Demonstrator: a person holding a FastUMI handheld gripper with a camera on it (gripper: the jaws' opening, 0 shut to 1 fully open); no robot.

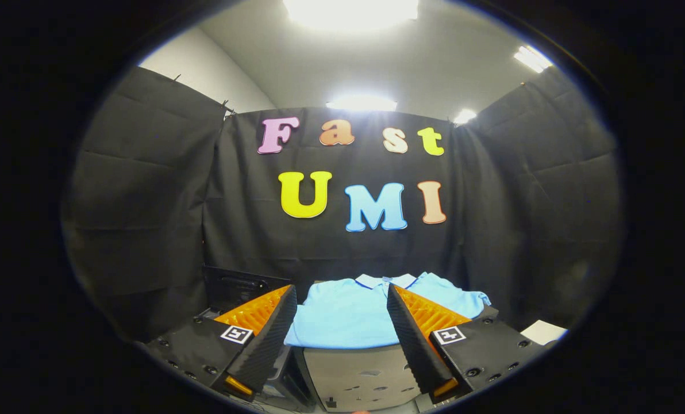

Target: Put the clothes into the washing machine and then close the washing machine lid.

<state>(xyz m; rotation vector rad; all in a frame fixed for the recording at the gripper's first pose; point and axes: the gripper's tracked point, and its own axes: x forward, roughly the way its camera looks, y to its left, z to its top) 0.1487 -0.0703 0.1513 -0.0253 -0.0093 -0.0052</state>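
A light blue polo shirt (342,313) with a white collar lies folded flat on top of a grey box-like surface (357,376), just ahead of and between the fingers. My gripper (341,296) stands open, its fingers spread wide with nothing between them, a little short of the shirt's near edge. To the left, behind the left finger, a dark raised panel (236,286) stands upright, likely the washing machine's open lid; the machine itself is mostly hidden by the finger.
Black cloth walls close the booth on three sides close behind the shirt. A white sheet (543,332) lies to the right beyond the right finger. Bright ceiling lamps shine overhead.
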